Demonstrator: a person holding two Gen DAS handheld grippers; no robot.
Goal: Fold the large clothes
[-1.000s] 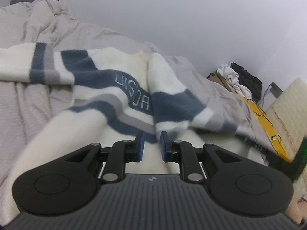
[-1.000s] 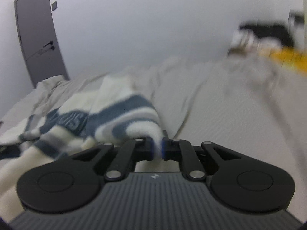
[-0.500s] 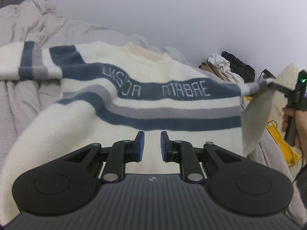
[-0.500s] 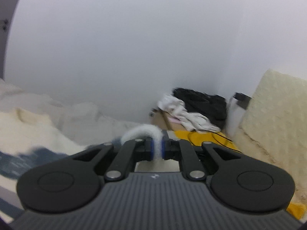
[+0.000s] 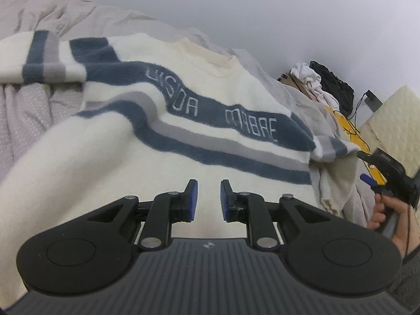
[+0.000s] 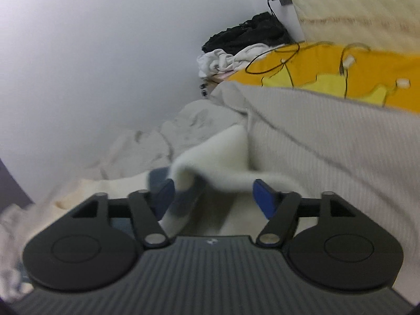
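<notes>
Pads of the left hand-held gripper [image 5: 207,197] stand a little apart over the sweater [image 5: 183,120] hem at the bed's [image 5: 26,110] near edge, gripping nothing. Right hand-held gripper [image 6: 212,197] has just been opening; the sleeve [image 6: 210,168] slumps loose between its wide jaws, no longer pinched, toward the bed's right edge. Sweater lies face up, collar far. Judged best: smooth that sleeve straight outward before folding, so the body stays flat and stripes keep aligned

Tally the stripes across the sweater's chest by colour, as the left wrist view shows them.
On the sweater, left wrist view:
Blue stripes: 2
Grey stripes: 1
Total: 3
</notes>
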